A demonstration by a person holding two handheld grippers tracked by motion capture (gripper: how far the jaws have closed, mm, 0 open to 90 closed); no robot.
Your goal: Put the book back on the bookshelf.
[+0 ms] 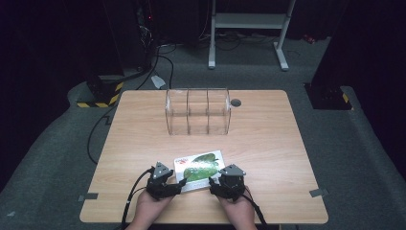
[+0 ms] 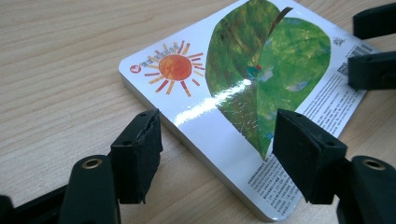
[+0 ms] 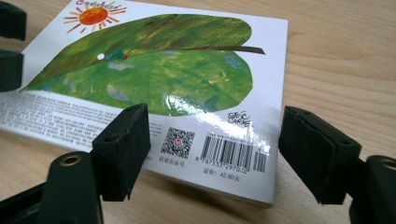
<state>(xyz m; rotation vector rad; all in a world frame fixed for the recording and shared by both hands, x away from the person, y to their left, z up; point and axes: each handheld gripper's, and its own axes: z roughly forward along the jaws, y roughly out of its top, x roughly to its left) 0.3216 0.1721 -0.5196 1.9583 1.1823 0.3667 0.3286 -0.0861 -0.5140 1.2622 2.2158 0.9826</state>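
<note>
The book (image 1: pixel 200 165) lies flat on the surface (image 1: pixel 268 143), back cover up, at the near edge, well in front of the clear organizer (image 1: pixel 197 111). The cover carries a large green leaf and an orange sun.

The left gripper (image 1: pixel 180 186) sits at the book's near left corner. Its fingers (image 2: pixel 137 151) are spread, released, one on either side of that corner, with no pad pressing the cover. The right gripper (image 1: pixel 212 184) sits at the book's near right corner. Its fingers (image 3: pixel 122 149) are likewise spread and released, straddling the near edge without contact. Nothing is grasped by either gripper.

The left gripper view shows the thick board edge of the book (image 2: pixel 243 93) and the sun emblem near its far corner; the right gripper's fingers appear at its right margin. The right gripper view shows the book (image 3: pixel 159 79) with a barcode, a square code and fine print along the near edge, detail the high view does not resolve. The high view alone shows the organizer, with three compartments, standing behind the book toward the far edge.

The surface is light wood grain. A small dark disc (image 1: pixel 235 102) lies just right of the organizer. Grey carpet (image 1: pixel 57 158) surrounds the surface. Behind the organizer, a white frame (image 1: pixel 249 28) and cables stand in a dark room.
</note>
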